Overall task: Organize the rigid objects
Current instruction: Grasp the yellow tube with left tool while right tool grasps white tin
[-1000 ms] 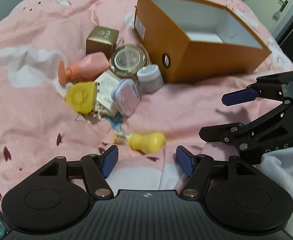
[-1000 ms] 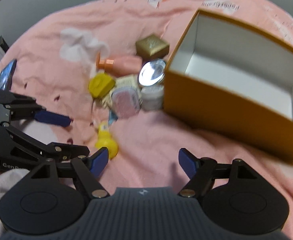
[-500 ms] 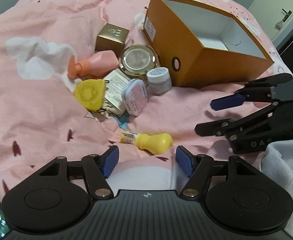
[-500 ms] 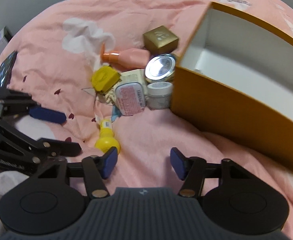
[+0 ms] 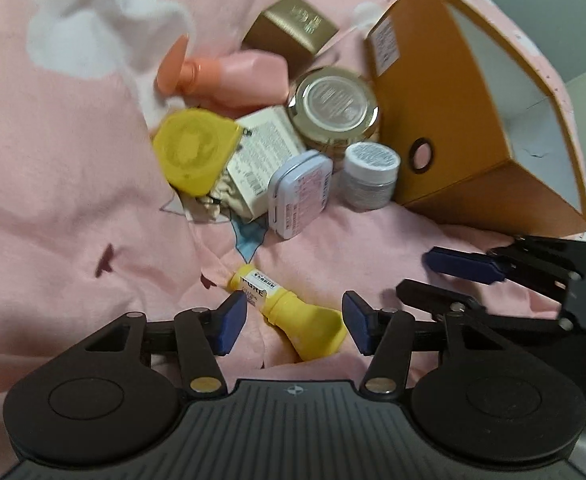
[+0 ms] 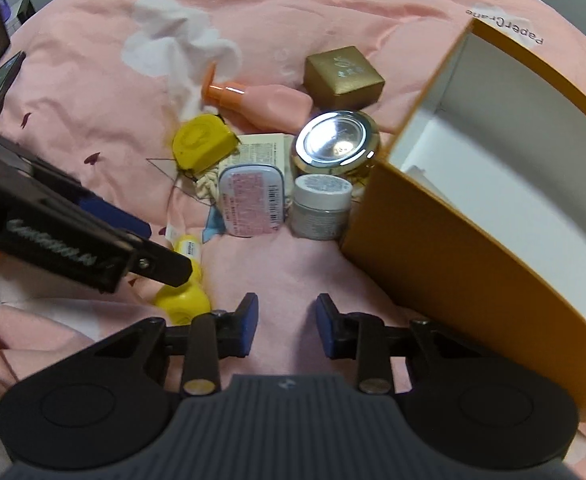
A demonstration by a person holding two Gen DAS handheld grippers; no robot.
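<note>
We see the left gripper (image 5: 294, 322) low over the pink bedspread (image 5: 61, 184), its jaws just closing around the yellow bottle (image 5: 293, 316); the blur hides whether the pads touch it, so probably not yet clamped. Beyond lies a cluster of 7 small items, the white tin (image 6: 251, 204) in front. The right gripper (image 6: 287, 330) has narrowed on nothing. The orange box (image 6: 469, 264) sits rightmost, open.
</note>
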